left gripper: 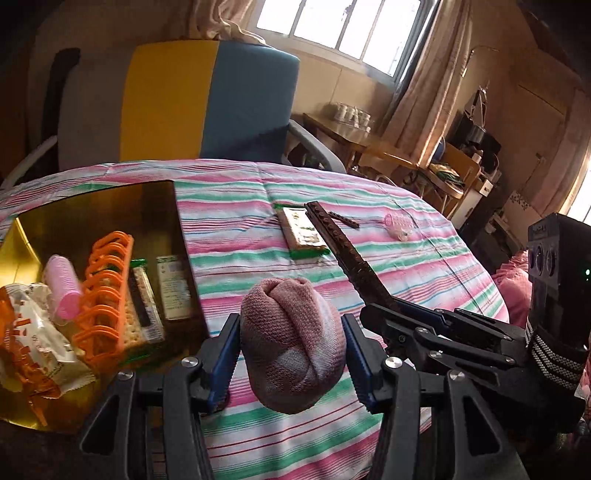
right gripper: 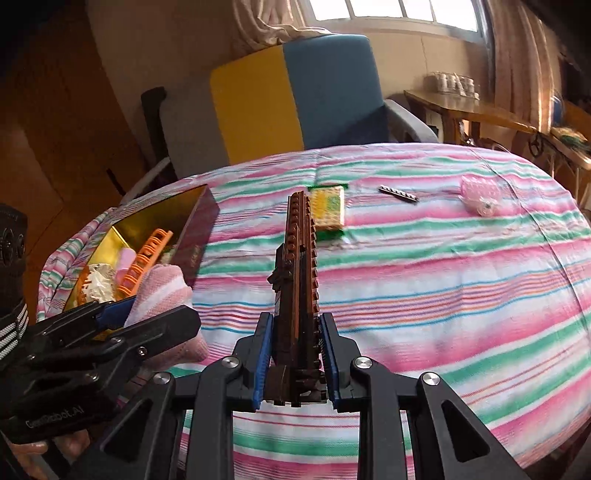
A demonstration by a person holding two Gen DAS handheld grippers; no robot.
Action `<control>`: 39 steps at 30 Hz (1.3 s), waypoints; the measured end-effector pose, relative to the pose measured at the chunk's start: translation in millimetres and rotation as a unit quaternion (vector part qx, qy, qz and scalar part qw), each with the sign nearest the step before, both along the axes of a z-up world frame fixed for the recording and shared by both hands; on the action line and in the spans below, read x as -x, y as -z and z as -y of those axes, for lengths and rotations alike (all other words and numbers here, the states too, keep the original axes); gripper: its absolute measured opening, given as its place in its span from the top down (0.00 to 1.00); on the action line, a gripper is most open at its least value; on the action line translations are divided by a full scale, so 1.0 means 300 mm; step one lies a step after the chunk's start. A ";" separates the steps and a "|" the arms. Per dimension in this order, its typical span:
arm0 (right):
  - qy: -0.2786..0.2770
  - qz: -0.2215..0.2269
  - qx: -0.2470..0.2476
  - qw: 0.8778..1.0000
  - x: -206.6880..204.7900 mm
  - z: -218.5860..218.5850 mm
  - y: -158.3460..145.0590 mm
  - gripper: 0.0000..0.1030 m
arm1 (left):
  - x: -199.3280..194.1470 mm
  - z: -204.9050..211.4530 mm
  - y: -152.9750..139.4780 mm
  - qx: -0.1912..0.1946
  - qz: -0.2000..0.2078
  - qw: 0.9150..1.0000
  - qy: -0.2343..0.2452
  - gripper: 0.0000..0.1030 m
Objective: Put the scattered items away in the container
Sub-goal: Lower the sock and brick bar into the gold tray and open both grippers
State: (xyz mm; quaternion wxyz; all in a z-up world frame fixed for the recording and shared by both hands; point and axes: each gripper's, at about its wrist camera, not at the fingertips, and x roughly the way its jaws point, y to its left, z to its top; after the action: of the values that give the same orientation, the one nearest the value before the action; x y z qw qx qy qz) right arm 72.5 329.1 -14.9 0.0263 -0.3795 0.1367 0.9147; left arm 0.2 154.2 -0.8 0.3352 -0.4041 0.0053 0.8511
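Note:
My left gripper point(left gripper: 291, 332) is shut on a rolled pink sock point(left gripper: 291, 343) and holds it above the striped cloth, just right of the gold box point(left gripper: 103, 206). The box holds an orange rack point(left gripper: 107, 291), a pink hair roller point(left gripper: 62, 288), cracker packs and a snack bag. My right gripper point(right gripper: 295, 332) is shut on a long brown brick build point(right gripper: 297, 269) that points away over the table. A cracker packet point(right gripper: 328, 206), a thin dark brick strip point(right gripper: 399, 194) and a pink hair roller point(right gripper: 480, 197) lie on the cloth beyond. The sock point(right gripper: 162, 295) and left gripper show at the left in the right wrist view.
The round table point(right gripper: 443, 295) wears a pink, green and white striped cloth. A yellow and blue chair point(left gripper: 210, 99) stands behind it. Wooden furniture point(left gripper: 354, 133) and a curtained window point(left gripper: 340, 22) fill the back right. The right gripper's arm point(left gripper: 443, 332) crosses the left wrist view at lower right.

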 end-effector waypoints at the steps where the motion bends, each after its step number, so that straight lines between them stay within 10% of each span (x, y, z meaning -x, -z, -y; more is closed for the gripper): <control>1: -0.013 -0.005 -0.001 1.000 0.021 0.026 -0.013 0.75 | 0.013 0.031 -0.006 -0.002 -0.002 1.000 -0.014 0.47; 13: -0.135 -0.018 -0.011 0.991 0.240 0.356 -0.067 0.75 | 0.157 0.346 0.016 0.000 -0.004 0.990 -0.144 0.47; 39: -0.151 0.036 -0.016 0.988 0.397 0.473 0.041 0.73 | 0.240 0.496 0.039 -0.026 0.016 0.983 -0.183 0.41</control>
State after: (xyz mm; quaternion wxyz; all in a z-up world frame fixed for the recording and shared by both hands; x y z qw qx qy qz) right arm -46.5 187.2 -27.1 -0.1015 -0.4284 0.0621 0.8957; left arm -71.9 5.3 -12.4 0.1840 -0.4026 -0.0965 0.8915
